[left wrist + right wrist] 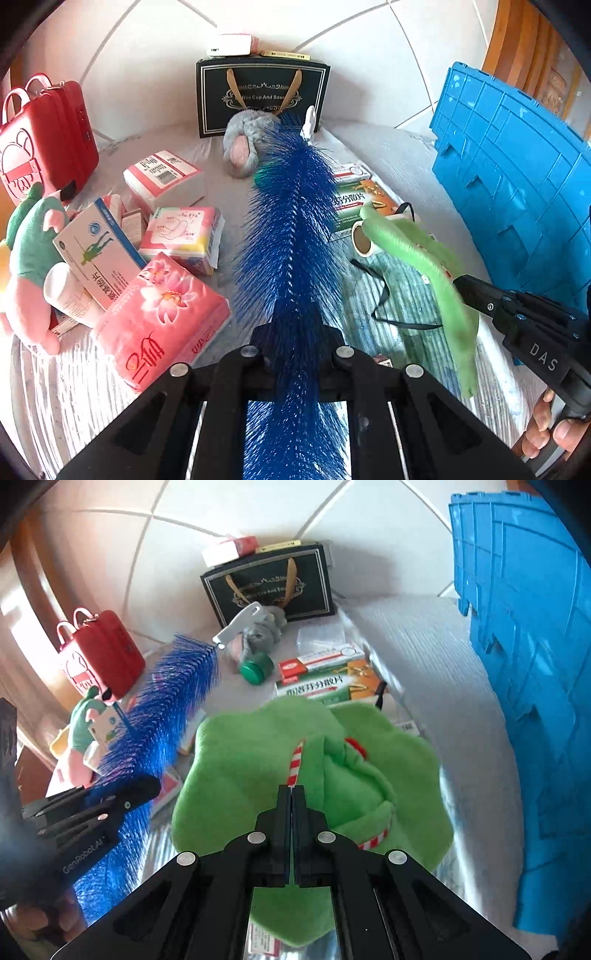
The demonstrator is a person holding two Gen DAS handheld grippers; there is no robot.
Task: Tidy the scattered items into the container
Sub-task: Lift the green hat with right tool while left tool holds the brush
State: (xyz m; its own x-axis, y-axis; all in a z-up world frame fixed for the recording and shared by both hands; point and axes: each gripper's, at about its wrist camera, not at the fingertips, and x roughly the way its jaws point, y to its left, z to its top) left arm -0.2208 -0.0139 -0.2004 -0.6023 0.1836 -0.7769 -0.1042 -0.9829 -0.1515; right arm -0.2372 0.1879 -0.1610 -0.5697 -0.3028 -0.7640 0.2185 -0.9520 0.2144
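Observation:
My left gripper point(295, 314) is shut on a long blue bristle brush point(291, 206) with a white handle point(308, 122), held above the grey mat; it also shows in the right wrist view point(166, 709). My right gripper point(291, 790) is shut on a green felt hat point(258, 760) with a red-white striped band, lifted off the mat; the hat also shows in the left wrist view point(421, 266). The blue crate point(517, 177) stands at the right, also in the right wrist view point(528, 664).
Scattered on the mat: pink tissue pack point(166, 317), medicine boxes point(99, 251), green-orange box point(328, 683), green lid point(256, 668), grey plush point(243, 144), frog plush point(29, 258), tape roll point(362, 240). A red case point(48, 136) and black gift bag point(262, 96) stand behind.

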